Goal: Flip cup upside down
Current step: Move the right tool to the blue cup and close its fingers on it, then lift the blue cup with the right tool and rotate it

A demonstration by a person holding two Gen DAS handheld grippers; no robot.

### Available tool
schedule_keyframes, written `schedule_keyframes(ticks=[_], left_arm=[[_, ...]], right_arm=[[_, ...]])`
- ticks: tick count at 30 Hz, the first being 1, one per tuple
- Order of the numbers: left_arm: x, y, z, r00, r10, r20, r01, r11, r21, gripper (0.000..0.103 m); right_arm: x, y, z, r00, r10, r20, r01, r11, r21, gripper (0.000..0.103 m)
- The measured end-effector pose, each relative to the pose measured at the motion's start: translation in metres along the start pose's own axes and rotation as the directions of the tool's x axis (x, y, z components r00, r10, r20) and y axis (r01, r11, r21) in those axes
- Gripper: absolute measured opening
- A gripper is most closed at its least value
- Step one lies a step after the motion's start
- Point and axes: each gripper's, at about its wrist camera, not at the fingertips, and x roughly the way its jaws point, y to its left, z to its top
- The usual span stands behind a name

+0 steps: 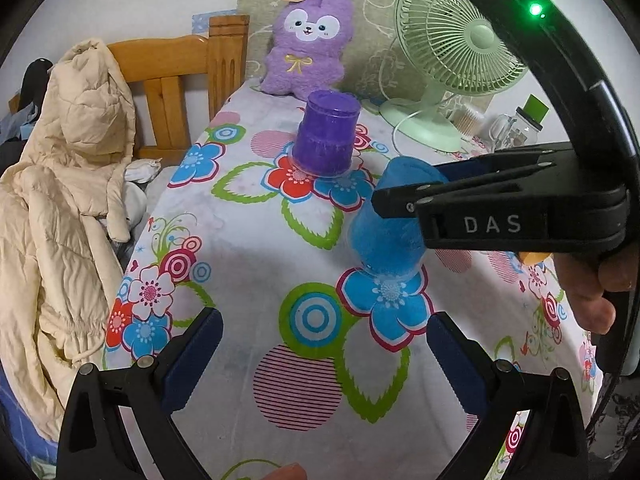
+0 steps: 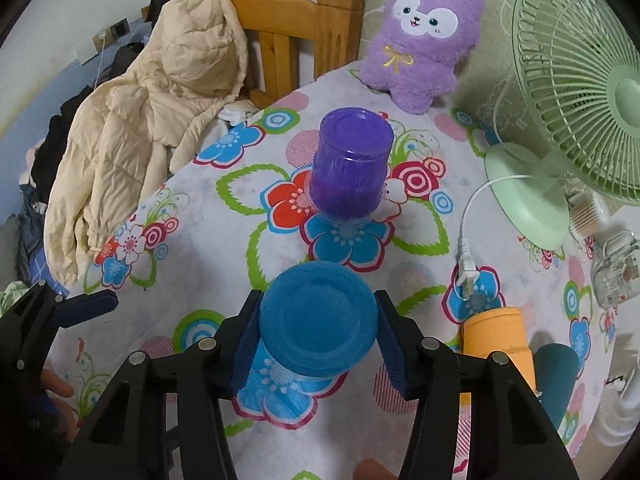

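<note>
A blue cup (image 2: 318, 322) stands upside down, its base facing up, between the pads of my right gripper (image 2: 316, 330), which is shut on it. In the left wrist view the same blue cup (image 1: 386, 226) shows rim-down on the flowered tablecloth (image 1: 248, 256), held by the right gripper (image 1: 400, 188) from the right. A purple cup (image 1: 326, 134) stands upside down farther back, also in the right wrist view (image 2: 352, 166). My left gripper (image 1: 324, 344) is open and empty, low over the cloth in front of the blue cup.
A purple plush toy (image 2: 422, 36) and a green desk fan (image 2: 580, 92) with its cord and plug (image 2: 468, 272) stand at the back. An orange cup (image 2: 498, 344) and a dark teal cup (image 2: 554, 380) are at right. A glass jar (image 2: 616, 268) is beyond them. A beige jacket (image 1: 68, 216) hangs over a wooden chair (image 1: 180, 76) at left.
</note>
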Motion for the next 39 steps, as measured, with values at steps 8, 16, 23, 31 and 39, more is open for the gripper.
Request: schedule_keyframes(ticks=[8,16,23,31,39], left_arm=[[-0.011,-0.008,-0.004,1.000,-0.002,0.013,0.002,1.000,0.001,0.103],[-0.028,-0.022,-0.017,1.000,-0.022,0.022,0.022,1.000,0.006,0.103],[-0.037,-0.037,-0.038,0.999,-0.043,0.006,0.043,0.999,0.005,0.103],[-0.044,-0.054,-0.054,0.998,-0.064,-0.012,0.064,0.997,0.033,0.103],[-0.050,-0.071,-0.071,0.996,-0.087,-0.028,0.088,0.995,0.048,0.103]], right_arm=[[-0.034,0.005,-0.010,0.994,0.026,0.110,-0.027,1.000,0.004,0.057],[-0.063,0.016,-0.048,0.986,0.029,0.167,-0.029,1.000,-0.002,0.057],[-0.071,0.013,-0.086,0.986,0.033,0.163,-0.039,0.999,0.034,0.057],[-0.088,-0.001,-0.126,0.982,0.020,0.190,-0.042,0.993,0.111,0.057],[-0.089,-0.001,-0.148,0.971,0.037,0.236,-0.074,0.986,0.150,0.057]])
